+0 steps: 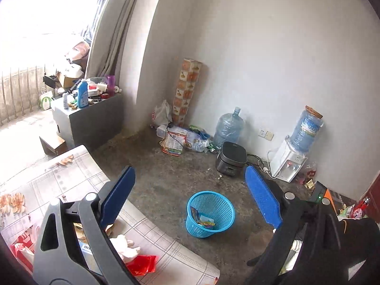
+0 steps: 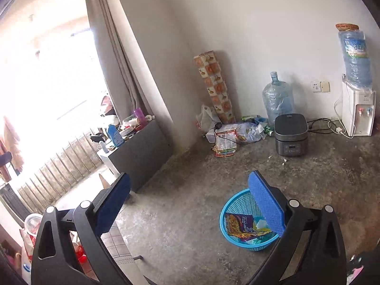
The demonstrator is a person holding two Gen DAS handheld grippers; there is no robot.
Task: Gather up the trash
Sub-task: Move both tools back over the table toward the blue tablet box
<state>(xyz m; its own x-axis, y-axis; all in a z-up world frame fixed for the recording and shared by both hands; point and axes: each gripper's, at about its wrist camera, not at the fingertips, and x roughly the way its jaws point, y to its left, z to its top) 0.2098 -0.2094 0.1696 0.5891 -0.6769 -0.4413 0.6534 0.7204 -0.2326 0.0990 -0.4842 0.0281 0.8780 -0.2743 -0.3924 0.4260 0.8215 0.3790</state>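
Clearly, both tongs are held spread and nothing is pinched between their blue pads. The left gripper (image 1: 190, 199) is raised over the edge of a table (image 1: 152, 235) covered with a patterned cloth, and the blue mesh basket (image 1: 210, 211) is seen on the concrete floor just ahead, between its 2 fingers. Several flat wrappers (image 1: 204, 220) are already lying inside the basket, so part of the collecting is judged to be done. The right gripper (image 2: 190, 204) is held above the floor, and the same basket (image 2: 237, 213) is partly covered by its right finger; a purple snack packet (image 2: 242, 225) is seen lying against the basket wall.

Behind the left finger of the left gripper, a red wrapper (image 1: 142, 263) and a pale crumpled wad (image 1: 128, 247) are left on the table, close to its near edge. These are probably the next trash to be picked up. The basket is likely placed on the floor beside the table so that items can be dropped straight down from table height. Farther ahead of both tongs, more packets and bags (image 1: 182, 140) are heaped in the wall corner, near a rice cooker (image 1: 231, 158).
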